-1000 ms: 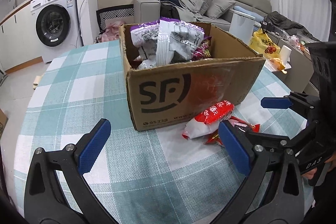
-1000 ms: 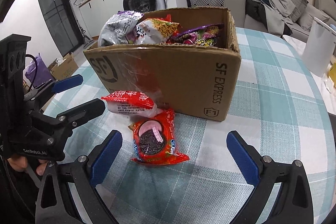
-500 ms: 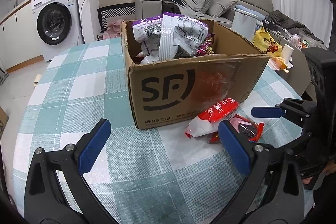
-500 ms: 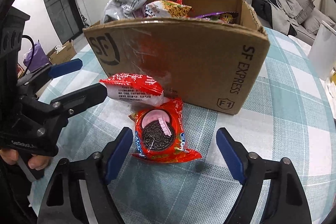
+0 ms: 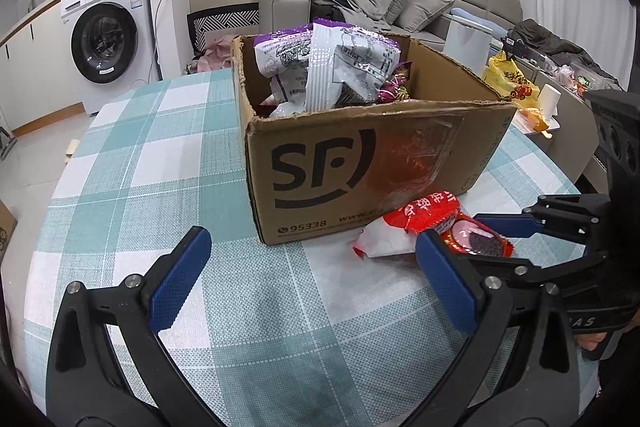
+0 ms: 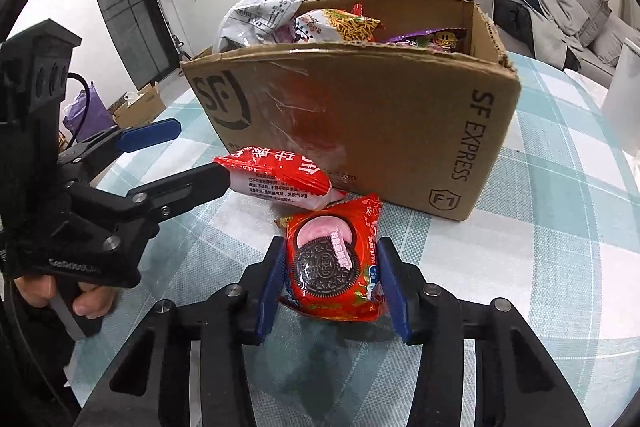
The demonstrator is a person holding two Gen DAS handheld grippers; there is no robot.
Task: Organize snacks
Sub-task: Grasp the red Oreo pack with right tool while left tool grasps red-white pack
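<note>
Oreo packet (image 6: 334, 269), red, sits pinched between the right tongs (image 6: 331, 285) on the checked table (image 6: 520, 247). Just beyond stands a snack-filled box (image 6: 360, 123) printed "SF EXPRESS", "95338". Left tongs (image 5: 310, 277) hang spread wide.

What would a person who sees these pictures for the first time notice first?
The eye goes first to the red Oreo packet, low in the middle of the right wrist view, with the right gripper closed on its two sides. Just behind it stands the open SF Express cardboard box, full of snack bags, on the green checked tablecloth. A red and white snack packet lies against the box front.
</note>
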